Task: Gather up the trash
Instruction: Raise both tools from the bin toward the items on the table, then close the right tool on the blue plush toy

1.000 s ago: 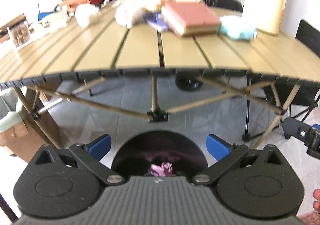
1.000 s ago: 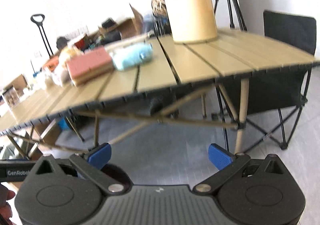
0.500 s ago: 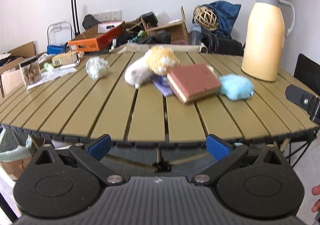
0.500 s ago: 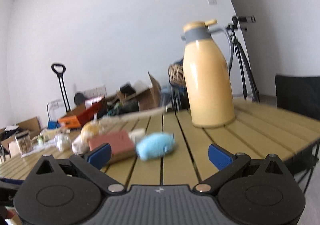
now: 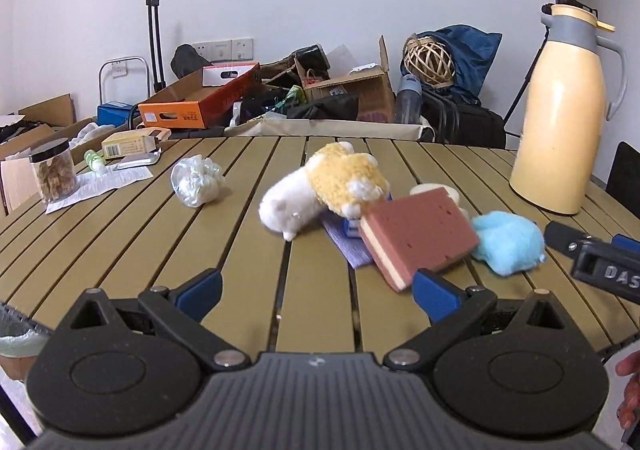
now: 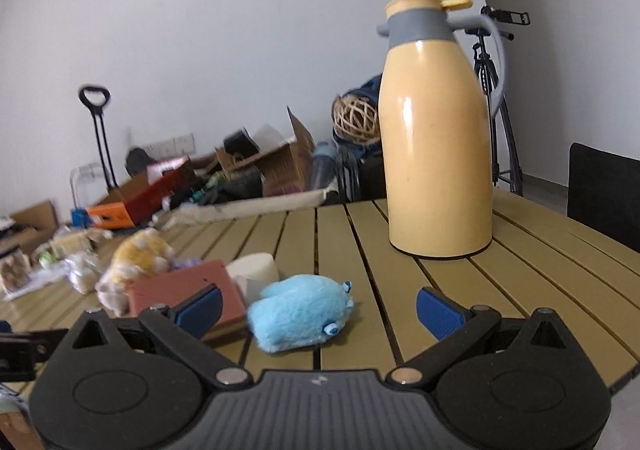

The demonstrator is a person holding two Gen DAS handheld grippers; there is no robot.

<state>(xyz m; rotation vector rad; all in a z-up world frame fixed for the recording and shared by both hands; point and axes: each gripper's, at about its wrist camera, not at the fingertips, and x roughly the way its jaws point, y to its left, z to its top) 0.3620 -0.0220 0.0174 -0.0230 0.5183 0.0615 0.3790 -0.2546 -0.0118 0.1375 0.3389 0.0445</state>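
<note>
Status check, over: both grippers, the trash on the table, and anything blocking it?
Left gripper open, empty. Right gripper open, empty. Crumpled plastic wrap untouched on slatted table. Path clear; plush toy and sponge sit beside it.

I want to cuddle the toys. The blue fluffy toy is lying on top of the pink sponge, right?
Not quite. The blue fluffy toy lies on the table beside the pink sponge, not on top of it. The right wrist view shows this, and the left wrist view agrees.

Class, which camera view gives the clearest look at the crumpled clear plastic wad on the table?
The left wrist view: the plastic wad lies sharp and unobstructed on the slats. In the right wrist view it is only a small blur at the far left.
</note>
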